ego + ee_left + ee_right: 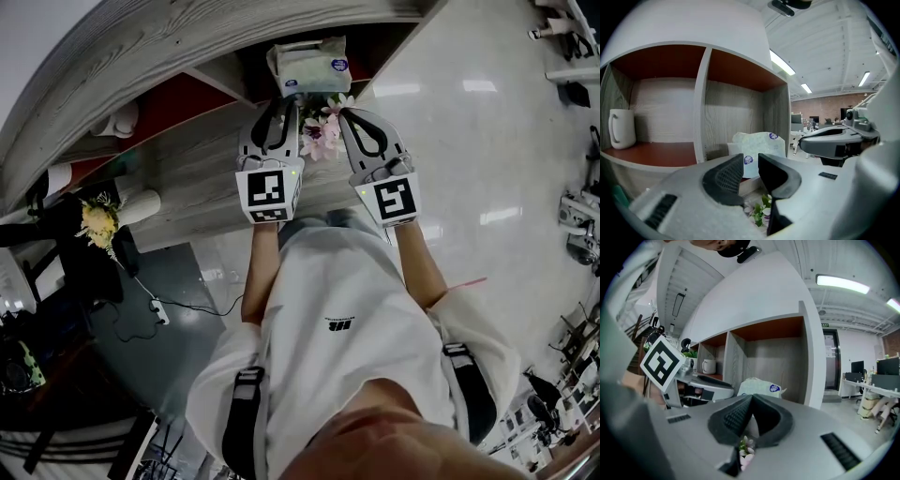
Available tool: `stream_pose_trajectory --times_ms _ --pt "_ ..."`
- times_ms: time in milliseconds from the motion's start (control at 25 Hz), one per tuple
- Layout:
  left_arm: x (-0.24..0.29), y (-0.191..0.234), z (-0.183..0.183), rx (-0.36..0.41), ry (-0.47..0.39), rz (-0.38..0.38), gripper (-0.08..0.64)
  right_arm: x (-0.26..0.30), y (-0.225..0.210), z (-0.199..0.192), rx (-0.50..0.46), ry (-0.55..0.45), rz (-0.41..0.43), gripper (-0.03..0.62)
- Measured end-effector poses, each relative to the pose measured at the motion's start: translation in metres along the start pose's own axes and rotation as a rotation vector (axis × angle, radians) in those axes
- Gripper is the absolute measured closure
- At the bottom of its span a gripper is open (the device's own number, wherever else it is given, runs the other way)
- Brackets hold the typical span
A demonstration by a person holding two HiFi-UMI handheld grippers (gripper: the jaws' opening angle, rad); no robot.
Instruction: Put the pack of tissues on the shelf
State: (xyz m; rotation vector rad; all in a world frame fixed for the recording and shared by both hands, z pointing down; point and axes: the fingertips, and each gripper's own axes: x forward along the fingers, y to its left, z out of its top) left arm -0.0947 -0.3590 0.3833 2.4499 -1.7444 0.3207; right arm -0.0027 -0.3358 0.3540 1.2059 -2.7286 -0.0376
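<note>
While hovering in front of the shelf (702,93) | left tongs (750,164): a crack apart, nothing between | right tongs (751,401): tips pressed together, empty | pack of tissues (309,66): sitting in shelf's right-hand compartment

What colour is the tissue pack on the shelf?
The pack is pale mint-white with small round blue labels; the left gripper view shows it best.

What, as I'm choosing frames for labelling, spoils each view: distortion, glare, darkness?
Head view: fisheye bends the shelf into an arc, lamp glare streaks the glossy floor, lower left is dim. Left gripper view: black vignetted corners, yet the pack of tissues looks sharp. Right gripper view: the ceiling lamp is blown out white.
</note>
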Motion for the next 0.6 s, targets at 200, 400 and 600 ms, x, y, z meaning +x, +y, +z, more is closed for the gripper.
stream_pose_trajectory --times_ms 200,400,600 --pt "-0.004 -0.004 0.002 0.007 -0.006 -0.008 0.459 -0.002 0.001 0.002 0.000 -0.008 -0.004 0.566" --pt "-0.007 -0.009 0.003 0.013 -0.005 -0.013 0.459 -0.005 0.000 0.004 -0.002 -0.010 -0.002 0.566" --pt "-0.010 -0.011 0.004 0.008 -0.006 -0.006 0.459 -0.010 -0.001 0.006 -0.006 -0.011 -0.005 0.568"
